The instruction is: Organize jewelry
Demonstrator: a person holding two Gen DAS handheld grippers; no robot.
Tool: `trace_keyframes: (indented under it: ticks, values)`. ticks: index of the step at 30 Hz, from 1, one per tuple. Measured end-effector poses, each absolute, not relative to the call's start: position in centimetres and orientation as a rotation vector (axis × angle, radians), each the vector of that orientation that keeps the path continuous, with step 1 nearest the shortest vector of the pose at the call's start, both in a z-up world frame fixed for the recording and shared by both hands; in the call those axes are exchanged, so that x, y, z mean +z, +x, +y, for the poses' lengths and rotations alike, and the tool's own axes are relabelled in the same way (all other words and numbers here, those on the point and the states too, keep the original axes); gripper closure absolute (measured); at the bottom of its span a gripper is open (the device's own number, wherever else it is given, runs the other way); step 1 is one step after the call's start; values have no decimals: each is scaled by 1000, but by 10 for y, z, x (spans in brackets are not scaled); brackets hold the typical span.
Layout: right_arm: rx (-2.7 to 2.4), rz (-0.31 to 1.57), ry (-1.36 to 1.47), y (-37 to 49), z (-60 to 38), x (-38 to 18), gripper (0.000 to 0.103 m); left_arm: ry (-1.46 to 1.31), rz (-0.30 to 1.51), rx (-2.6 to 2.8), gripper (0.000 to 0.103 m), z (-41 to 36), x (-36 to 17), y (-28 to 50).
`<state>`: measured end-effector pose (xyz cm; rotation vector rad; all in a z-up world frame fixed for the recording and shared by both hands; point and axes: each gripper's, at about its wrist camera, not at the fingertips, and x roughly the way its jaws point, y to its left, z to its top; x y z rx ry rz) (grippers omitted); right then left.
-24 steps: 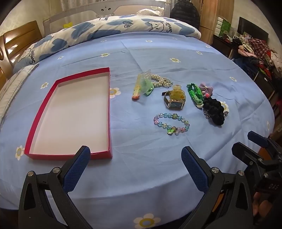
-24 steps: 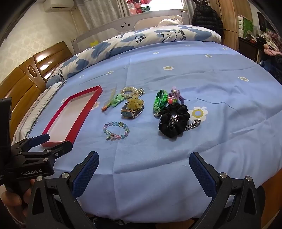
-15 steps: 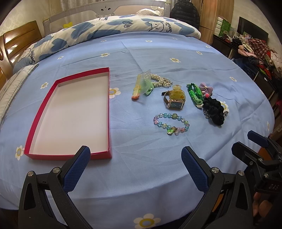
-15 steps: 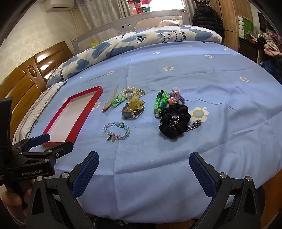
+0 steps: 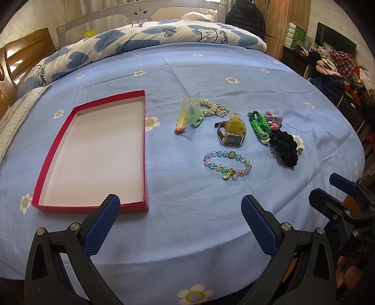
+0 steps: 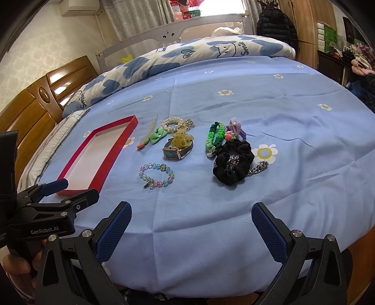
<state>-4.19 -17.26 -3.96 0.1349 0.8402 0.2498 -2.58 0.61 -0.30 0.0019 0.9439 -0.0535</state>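
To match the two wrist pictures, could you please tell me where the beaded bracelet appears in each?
Left wrist view: the beaded bracelet lies right of centre, nearer the camera than the watch.
Right wrist view: the bracelet lies left of centre, again nearer than the watch.
Shared landmark: the red tray, left of the bracelet in both views.

A bed [image 6: 234, 211] under a pale blue daisy-print sheet fills the room, with a rolled cloud-pattern duvet [image 6: 187, 56] along its far side. A wooden headboard [image 6: 35, 105] stands at the left, below an air conditioner [image 6: 79, 7] on the patterned wallpaper. Daylight comes through the curtained window [image 6: 211, 7], and a black jacket [image 6: 276, 23] hangs by the wooden wardrobe [image 6: 309, 30].
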Motion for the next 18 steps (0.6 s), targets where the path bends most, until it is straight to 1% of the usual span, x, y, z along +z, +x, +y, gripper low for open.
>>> trace_keyframes:
  ticks: [14, 18]
  values:
    - [271, 820, 156, -43, -175, -37, 0, 2, 947, -54, 0, 7, -4, -25]
    - [261, 847, 142, -42, -175, -38, 0, 2, 951, -55, 0, 6, -5, -24]
